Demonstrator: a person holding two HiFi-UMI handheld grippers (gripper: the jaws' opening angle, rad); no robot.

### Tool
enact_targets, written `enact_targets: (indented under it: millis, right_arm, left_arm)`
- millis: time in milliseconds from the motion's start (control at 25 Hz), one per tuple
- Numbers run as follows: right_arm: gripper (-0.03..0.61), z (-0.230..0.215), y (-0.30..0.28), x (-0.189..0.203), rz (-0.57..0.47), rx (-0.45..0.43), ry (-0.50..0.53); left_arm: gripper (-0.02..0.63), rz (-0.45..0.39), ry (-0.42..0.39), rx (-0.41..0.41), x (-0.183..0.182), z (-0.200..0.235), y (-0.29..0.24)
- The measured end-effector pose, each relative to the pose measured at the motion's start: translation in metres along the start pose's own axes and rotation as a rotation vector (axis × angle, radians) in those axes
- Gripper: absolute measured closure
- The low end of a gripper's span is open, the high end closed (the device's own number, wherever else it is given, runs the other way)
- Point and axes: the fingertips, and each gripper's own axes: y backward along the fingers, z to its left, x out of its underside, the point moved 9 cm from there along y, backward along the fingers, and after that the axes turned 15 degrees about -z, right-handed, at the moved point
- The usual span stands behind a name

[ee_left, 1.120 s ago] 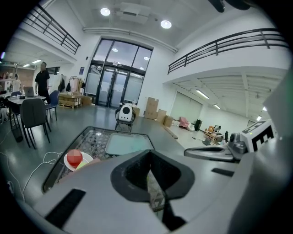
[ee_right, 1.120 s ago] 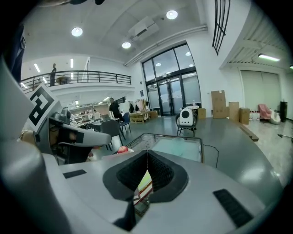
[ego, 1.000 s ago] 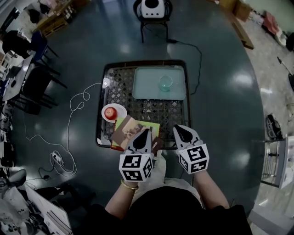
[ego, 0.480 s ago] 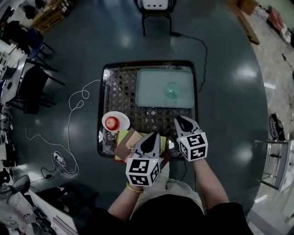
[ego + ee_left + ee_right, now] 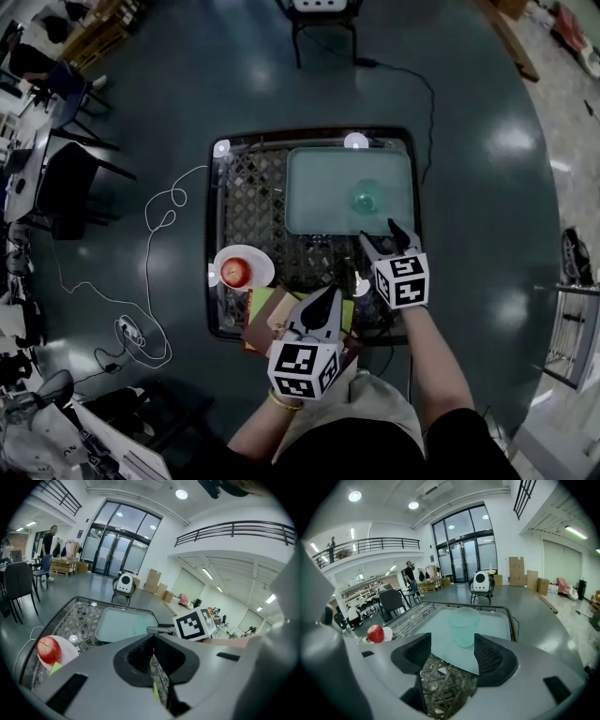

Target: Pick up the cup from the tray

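Two claws over the lattice table point(image 5: 246, 192). Nearest, the left claw point(image 5: 328, 293) — jaws pressed together, empty — above the books point(image 5: 261, 317). Farther, the right claw point(image 5: 380, 232) — jaws wide apart, holding nothing — at the tray's point(image 5: 314, 202) near edge. Beyond it the cup point(image 5: 365, 199) stands upright on the tray, untouched.

The left claw point(image 5: 328, 294) covers part of the stacked books point(image 5: 261, 323), and the top edge cuts off the chair point(image 5: 325, 21).
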Motion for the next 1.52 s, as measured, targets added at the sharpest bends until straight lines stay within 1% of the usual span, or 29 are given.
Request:
enact_targets:
  millis: [240,520,600,960,1120,1160,1200,1240,1520]
  right_arm:
    - [0.249,-0.011,-0.032,0.009,0.037,0.041,0.008]
    - [0.157,-0.015,-0.063,0.009,0.063,0.031,0.032]
    - [0.146,-0.017,-0.072,0.009,0.069,0.027,0.044]
    - [0.144,-0.025,-0.097,0.016,0.088,0.045,0.072]
    - [0.147,-0.025,-0.102,0.019,0.099,0.031,0.069]
    - [0.152,-0.025,-0.103,0.018,0.098,0.033,0.062]
    - [0.182,-0.026,-0.103,0.017,0.097,0.036,0.058]
    - [0.196,-0.027,-0.103,0.017,0.096,0.039,0.055]
    - [0.202,-0.028,-0.101,0.017,0.101,0.05,0.058]
  left_arm:
    - [0.604,0.032,0.024,0.005,0.002,0.012,-0.004]
    - [0.604,0.059,0.049,0.007,0.003,0.023,-0.009]
    - [0.604,0.064,0.056,0.012,0.003,0.023,-0.01]
    - [0.604,0.08,0.063,0.026,0.007,0.024,-0.013]
    - [0.604,0.084,0.067,0.023,0.009,0.027,-0.013]
    - [0.604,0.084,0.069,0.021,0.009,0.028,-0.013]
    - [0.604,0.084,0.071,0.019,0.008,0.029,-0.014]
    - [0.604,0.083,0.072,0.018,0.008,0.029,-0.014]
    - [0.604,0.079,0.068,0.017,0.007,0.028,-0.014]
